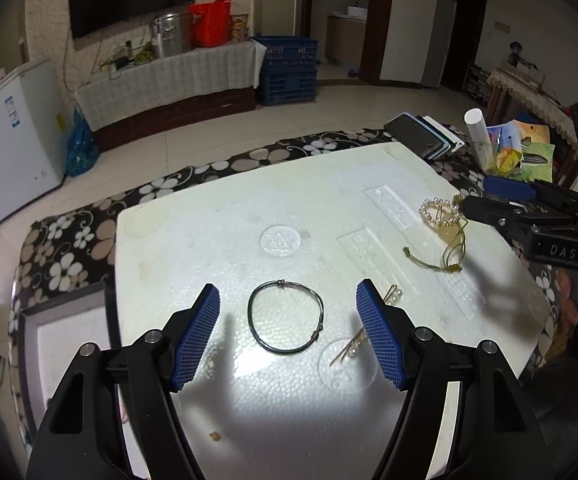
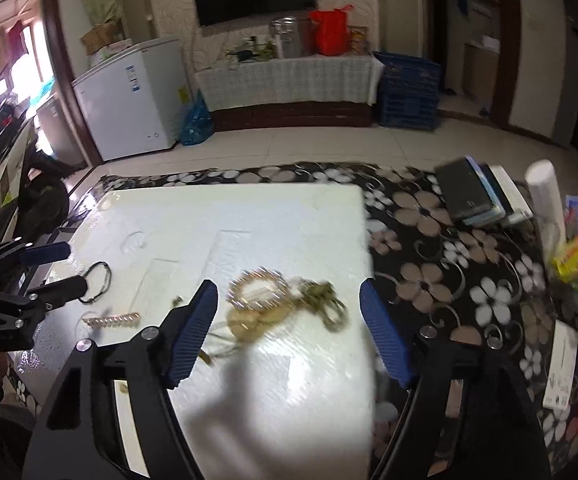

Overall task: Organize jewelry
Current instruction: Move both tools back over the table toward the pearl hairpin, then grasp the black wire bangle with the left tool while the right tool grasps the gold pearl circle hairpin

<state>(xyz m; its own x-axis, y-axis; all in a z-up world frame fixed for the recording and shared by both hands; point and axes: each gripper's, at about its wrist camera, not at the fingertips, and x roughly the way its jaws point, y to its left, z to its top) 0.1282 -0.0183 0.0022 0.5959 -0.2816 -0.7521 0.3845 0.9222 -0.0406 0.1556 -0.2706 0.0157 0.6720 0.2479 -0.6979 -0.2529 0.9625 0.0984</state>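
A thin dark wire bangle (image 1: 285, 317) is framed by the spread, empty left gripper (image 1: 287, 305), while a pearl bracelet (image 2: 257, 289) is straddled by the unclenched right gripper (image 2: 287, 303).

A table covered in a black cloth with beige and white flowers (image 1: 89, 236) carries a white polystyrene foam board (image 1: 309, 216). On the cloth, beyond the right tongs' tips, lie a stack of flat dark and white slabs (image 2: 477, 196), a white upright cylinder (image 2: 545, 200) and colourful packets (image 2: 577, 256); beside their right finger lies a white flat box (image 2: 561, 364).
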